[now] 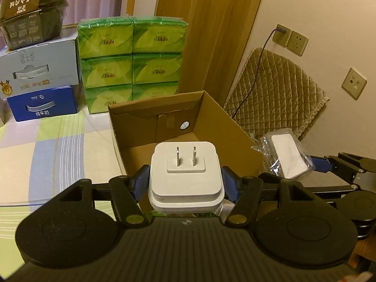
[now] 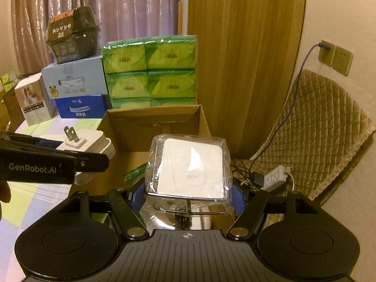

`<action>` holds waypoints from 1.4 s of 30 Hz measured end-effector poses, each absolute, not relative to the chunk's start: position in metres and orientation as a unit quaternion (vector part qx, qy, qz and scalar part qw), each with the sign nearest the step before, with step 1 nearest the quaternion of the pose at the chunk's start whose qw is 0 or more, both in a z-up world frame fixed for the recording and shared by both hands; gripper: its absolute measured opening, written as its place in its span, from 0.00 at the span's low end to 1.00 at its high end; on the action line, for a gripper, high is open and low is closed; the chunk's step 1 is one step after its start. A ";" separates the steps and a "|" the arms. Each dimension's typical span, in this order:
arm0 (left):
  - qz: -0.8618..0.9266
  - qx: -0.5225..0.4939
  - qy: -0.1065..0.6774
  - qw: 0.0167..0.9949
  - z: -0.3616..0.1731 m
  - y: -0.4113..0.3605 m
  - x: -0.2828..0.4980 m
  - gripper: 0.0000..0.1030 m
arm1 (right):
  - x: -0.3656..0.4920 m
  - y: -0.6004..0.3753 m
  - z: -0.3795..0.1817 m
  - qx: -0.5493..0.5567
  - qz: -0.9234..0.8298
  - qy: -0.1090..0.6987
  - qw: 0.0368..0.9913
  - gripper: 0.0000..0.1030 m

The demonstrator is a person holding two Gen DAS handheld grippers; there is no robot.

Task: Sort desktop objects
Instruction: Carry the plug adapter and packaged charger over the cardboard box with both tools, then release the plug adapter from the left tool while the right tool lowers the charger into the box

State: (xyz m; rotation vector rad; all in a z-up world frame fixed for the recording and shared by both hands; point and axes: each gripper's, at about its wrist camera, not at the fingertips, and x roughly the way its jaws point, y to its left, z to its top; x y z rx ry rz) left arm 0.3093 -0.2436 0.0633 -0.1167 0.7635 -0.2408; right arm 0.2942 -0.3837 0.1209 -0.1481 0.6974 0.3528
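My left gripper [image 1: 186, 181] is shut on a white plug adapter [image 1: 185, 176], its two metal prongs pointing up and forward. It hovers at the near edge of an open cardboard box [image 1: 211, 122]. In the right wrist view the same adapter [image 2: 87, 144] shows at the left, held by the left gripper [image 2: 77, 150]. My right gripper [image 2: 186, 192] is shut on a white square item wrapped in clear plastic [image 2: 190, 169], held just right of the box [image 2: 152, 119]. That wrapped item [image 1: 289, 157] also appears at the right of the left wrist view.
A stack of green tissue packs [image 1: 131, 63] stands behind the box, with blue and pale cartons [image 1: 42, 87] and a black container [image 1: 30, 16] to the left. A checked tablecloth [image 1: 47, 145] covers the table. A quilted chair [image 2: 317, 129] and power strip [image 2: 275, 178] lie right.
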 end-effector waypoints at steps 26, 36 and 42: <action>-0.110 -0.069 0.367 0.921 0.057 -0.226 0.356 0.67 | 0.318 -0.382 0.112 -0.078 0.165 0.351 0.918 0.66; -0.098 -0.053 0.368 0.923 0.058 -0.216 0.346 0.67 | 0.318 -0.370 0.108 -0.074 0.177 0.356 0.915 0.66; -0.094 -0.042 0.369 0.924 0.059 -0.213 0.342 0.68 | 0.323 -0.363 0.107 -0.076 0.183 0.357 0.913 0.66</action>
